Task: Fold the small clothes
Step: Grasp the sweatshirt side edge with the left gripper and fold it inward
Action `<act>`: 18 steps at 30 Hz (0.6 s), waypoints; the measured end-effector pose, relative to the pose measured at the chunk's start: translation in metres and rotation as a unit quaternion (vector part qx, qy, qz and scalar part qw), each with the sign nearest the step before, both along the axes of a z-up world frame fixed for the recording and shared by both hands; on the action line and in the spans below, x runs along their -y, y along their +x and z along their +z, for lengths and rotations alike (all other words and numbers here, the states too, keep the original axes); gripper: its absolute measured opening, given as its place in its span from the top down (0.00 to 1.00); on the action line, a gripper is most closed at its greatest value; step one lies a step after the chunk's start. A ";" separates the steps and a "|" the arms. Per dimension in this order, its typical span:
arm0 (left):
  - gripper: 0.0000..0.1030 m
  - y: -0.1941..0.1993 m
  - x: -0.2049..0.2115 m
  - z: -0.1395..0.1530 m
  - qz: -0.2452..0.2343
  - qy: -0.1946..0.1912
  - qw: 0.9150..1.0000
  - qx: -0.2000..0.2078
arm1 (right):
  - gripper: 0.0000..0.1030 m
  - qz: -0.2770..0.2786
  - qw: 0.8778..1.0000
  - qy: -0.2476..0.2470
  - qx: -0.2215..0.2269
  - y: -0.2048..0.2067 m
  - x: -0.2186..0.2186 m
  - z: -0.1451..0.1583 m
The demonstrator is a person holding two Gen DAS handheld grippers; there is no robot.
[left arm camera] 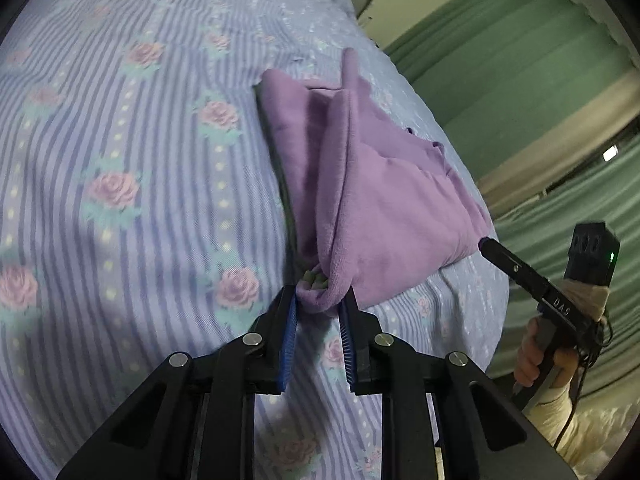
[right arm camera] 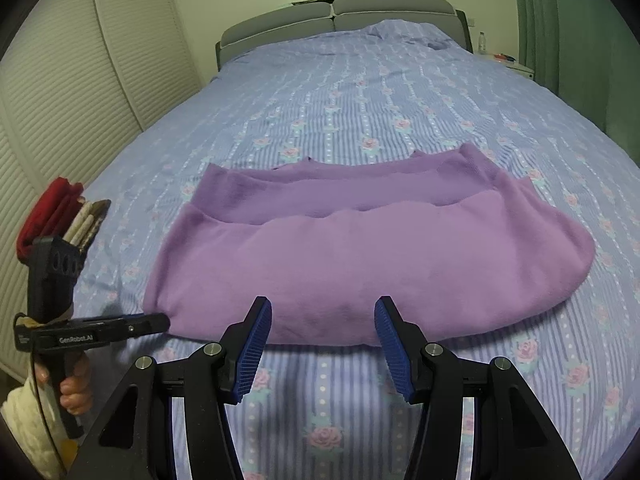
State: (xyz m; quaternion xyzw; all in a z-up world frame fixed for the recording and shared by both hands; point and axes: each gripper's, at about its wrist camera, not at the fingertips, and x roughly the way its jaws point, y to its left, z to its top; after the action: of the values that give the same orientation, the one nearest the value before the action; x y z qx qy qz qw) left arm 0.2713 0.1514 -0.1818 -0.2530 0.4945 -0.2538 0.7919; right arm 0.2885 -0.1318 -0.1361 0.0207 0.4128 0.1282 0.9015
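A purple fleece garment (right arm camera: 360, 256) lies partly folded on the bed, its near half doubled over the far half. In the left wrist view my left gripper (left arm camera: 318, 294) is shut on a bunched corner of the purple garment (left arm camera: 360, 184). It shows from the side in the right wrist view (right arm camera: 160, 322) at the garment's near left corner. My right gripper (right arm camera: 323, 308) is open and empty, its jaws wide apart just short of the garment's near edge. In the left wrist view its tip (left arm camera: 486, 245) touches the garment's right corner.
The bed has a blue striped sheet with roses (right arm camera: 360, 92) and a grey headboard (right arm camera: 340, 16). A louvred white wardrobe (right arm camera: 80, 60) stands on the left, green curtains (left arm camera: 520, 60) on the right. A red and beige folded pile (right arm camera: 60, 216) lies at the bed's left edge.
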 end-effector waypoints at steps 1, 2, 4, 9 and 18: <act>0.78 0.000 0.000 0.001 0.003 0.003 1.000 -0.003 | 0.48 -0.003 1.000 -0.003 0.004 -0.002 0.002 0.001; 0.77 -0.002 0.000 0.003 0.004 0.011 1.000 0.000 | 0.48 -0.004 1.000 -0.006 0.007 -0.003 0.004 0.001; 0.66 -0.008 0.005 0.016 0.004 0.049 0.999 0.019 | 0.48 -0.007 1.000 -0.013 0.010 -0.006 0.008 0.002; 0.33 -0.023 0.007 0.055 0.019 0.074 0.993 0.089 | 0.48 -0.009 1.000 -0.006 0.018 -0.011 0.016 0.006; 0.31 0.041 0.005 0.042 0.025 0.031 0.998 0.057 | 0.48 -0.014 1.000 0.007 0.027 -0.009 0.021 0.010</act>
State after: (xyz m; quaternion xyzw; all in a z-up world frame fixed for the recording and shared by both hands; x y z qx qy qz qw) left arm 0.3124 0.1467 -0.1401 -0.2259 0.4492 -0.2324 0.8326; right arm 0.2796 -0.1524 -0.1261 0.0288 0.3873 0.1189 0.9138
